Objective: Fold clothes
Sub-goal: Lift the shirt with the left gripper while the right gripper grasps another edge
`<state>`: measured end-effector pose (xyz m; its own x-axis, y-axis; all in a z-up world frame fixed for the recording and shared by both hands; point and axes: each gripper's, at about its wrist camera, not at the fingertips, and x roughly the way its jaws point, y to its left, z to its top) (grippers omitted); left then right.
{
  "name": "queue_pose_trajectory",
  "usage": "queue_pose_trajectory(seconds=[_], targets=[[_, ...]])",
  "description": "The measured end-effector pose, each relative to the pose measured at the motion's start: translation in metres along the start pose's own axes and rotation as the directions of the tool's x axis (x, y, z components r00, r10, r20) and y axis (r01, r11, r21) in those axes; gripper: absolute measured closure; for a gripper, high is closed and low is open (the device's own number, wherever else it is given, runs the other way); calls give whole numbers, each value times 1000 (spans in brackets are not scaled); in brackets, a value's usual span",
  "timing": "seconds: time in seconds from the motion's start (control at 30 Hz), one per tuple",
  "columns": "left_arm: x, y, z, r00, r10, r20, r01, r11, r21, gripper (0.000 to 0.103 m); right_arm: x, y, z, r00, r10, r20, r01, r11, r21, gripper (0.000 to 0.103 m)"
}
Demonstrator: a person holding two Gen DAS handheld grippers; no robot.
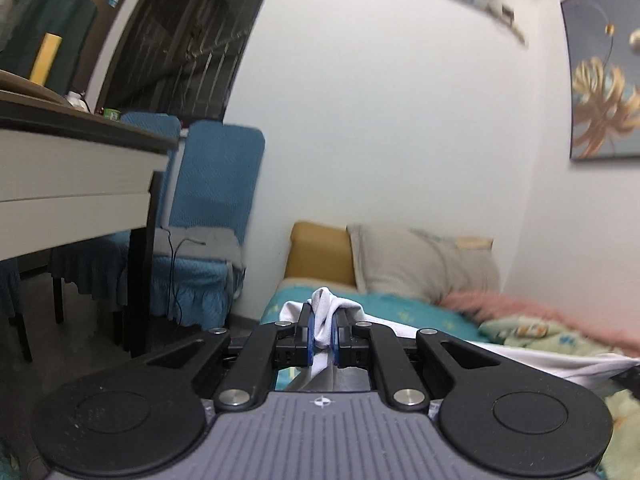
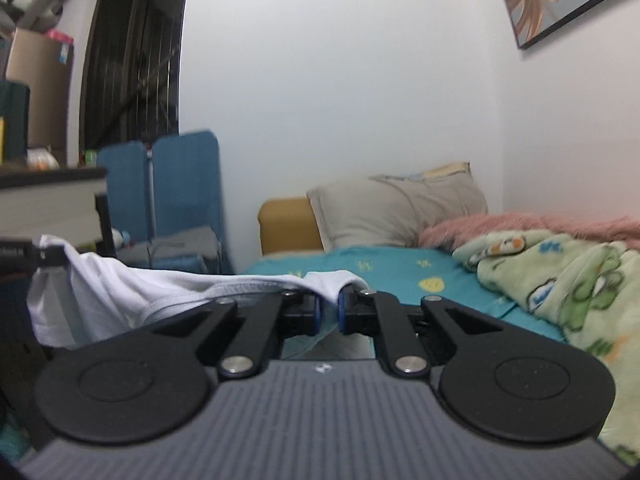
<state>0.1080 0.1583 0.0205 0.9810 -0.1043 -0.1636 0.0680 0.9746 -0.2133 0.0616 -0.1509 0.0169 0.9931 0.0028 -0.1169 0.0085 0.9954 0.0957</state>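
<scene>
Where bed point(image 2: 360, 264) meets wall: pillow point(image 2: 396, 208), green blanket point(image 2: 560, 280), 2 blue chairs point(image 2: 160, 184).

Left gripper point(image 1: 323, 330): black linkage arms, round black pivot discs, silver screws, blue pads, ribbed grey body with small compass mark; right gripper point(image 2: 329, 312): identical build.

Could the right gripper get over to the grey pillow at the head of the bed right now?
Probably not as is: the right gripper is shut on the white garment, which the left gripper also clamps. The teal sheet before the grey pillow looks clear.
</scene>
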Motion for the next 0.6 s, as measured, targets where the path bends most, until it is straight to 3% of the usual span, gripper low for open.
queue_pose_trajectory(seconds=[0.17,0.27,0.33,0.5,0.6], targets=[[-27,-6,4,1000,-28,6,28,1000,-8,94,-46,-6,42,996,88,-17,-88,996,-16,92],[-14,-16,-1,996,-14,-84,16,1000,25,94,-42,-14,43,983,130,-126,-131,991,5,92],[4,-24,-11,985,4,-170,8,997,73,93,-27,-24,35,963,152,-224,-143,988,56,92],[63,-42,-52,916,74,-395,15,976,217,87,20,-59,-10,878,215,-427,-101,957,274,92],[85,-46,-73,881,117,-459,12,963,270,75,45,-72,-40,837,221,-501,-48,941,334,91]])
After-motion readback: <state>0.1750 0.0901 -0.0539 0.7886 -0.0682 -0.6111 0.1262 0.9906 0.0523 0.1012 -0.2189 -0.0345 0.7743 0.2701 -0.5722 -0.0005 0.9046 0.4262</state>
